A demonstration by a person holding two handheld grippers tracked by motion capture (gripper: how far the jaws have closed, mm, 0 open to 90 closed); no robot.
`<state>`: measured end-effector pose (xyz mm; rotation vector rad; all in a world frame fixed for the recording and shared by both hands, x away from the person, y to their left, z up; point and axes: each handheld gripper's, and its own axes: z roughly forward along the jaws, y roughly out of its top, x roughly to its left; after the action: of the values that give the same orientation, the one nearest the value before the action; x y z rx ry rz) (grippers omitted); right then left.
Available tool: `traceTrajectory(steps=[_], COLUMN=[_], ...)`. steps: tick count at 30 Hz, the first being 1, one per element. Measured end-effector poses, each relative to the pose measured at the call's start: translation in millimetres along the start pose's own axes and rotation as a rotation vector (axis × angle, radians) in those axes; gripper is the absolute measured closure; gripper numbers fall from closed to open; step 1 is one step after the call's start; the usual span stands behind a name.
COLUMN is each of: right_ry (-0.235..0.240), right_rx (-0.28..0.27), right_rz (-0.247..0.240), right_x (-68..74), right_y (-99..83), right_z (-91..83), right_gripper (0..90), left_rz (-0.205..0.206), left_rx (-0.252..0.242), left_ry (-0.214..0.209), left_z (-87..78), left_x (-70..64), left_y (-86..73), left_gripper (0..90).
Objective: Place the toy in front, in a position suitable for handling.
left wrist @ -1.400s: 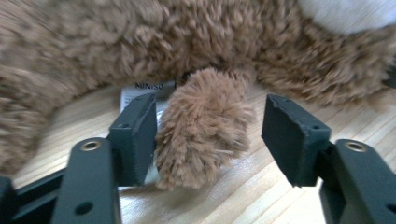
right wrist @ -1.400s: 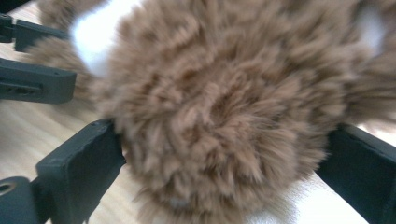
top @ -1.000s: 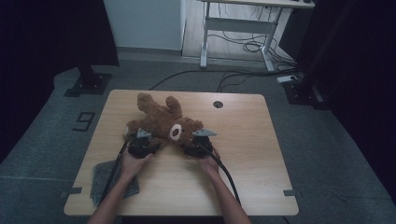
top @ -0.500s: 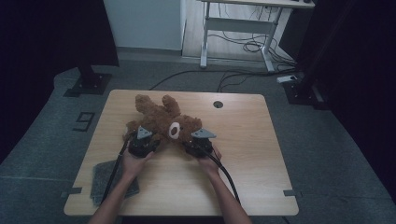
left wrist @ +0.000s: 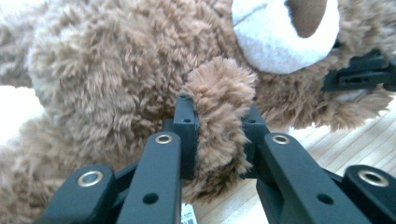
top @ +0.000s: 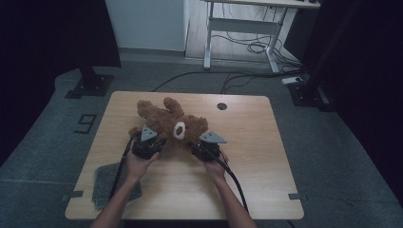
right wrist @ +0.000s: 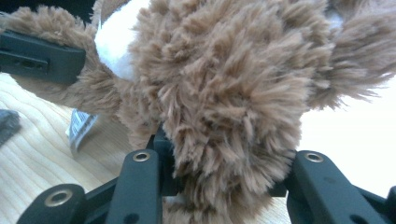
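The brown teddy bear [top: 170, 121] lies on the bench [top: 266, 161] (white muzzle up). At its near side, the left gripper [top: 148, 141] and right gripper [top: 205, 147] each have fingers clamped on a furry limb.

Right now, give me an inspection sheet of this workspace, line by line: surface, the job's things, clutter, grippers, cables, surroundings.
Surface: light wooden table with a round cable port near its far edge.
Job's things: brown teddy bear lying on the table, white muzzle toward the person.
Clutter: grey cloth at the near left corner; a small white tag beside the bear.
Grippers: left gripper shut on a tuft of the bear's plush; right gripper shut on another plush part.
Cables: one black cable trails from each gripper toward the person; more lie on the floor behind.
Surroundings: grey floor, white desk frame behind, black stand bases either side.
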<state>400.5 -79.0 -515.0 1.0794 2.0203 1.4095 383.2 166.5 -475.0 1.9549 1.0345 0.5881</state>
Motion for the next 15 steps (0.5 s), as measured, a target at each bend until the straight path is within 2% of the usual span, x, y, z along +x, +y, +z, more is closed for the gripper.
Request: traceTrajectory(steps=[3, 7, 13, 14, 15], right_ry=[0.006, 0.007, 0.019, 0.019, 0.018], right_rx=[-0.017, -0.039, -0.073, -0.088, -0.093], right_rz=[0.005, 0.006, 0.011, 0.013, 0.014], right_x=[-0.1, -0.2, -5.3, -7.5, -8.8], right_y=[0.4, 2.5, 9.4, 9.8, 9.2], right_z=[-4.7, -10.7, -29.0, -36.9, -40.9], right_gripper=[60.0, 60.1, 60.1, 60.1, 60.2], left_rz=[0.024, 0.033, 0.059, 0.071, 0.071], left_rx=[-0.004, -0.016, -0.047, -0.054, -0.054], left_ry=[0.004, 0.000, -0.017, -0.025, -0.025], left_z=[-4.9, -9.7, -20.8, -23.5, -23.5], left_x=[-5.5, -10.7, -25.3, -31.6, -31.6], left_y=[6.3, 12.6, 23.5, 26.4, 26.4], left_gripper=[75.5, 75.8, 75.8, 75.9, 75.8])
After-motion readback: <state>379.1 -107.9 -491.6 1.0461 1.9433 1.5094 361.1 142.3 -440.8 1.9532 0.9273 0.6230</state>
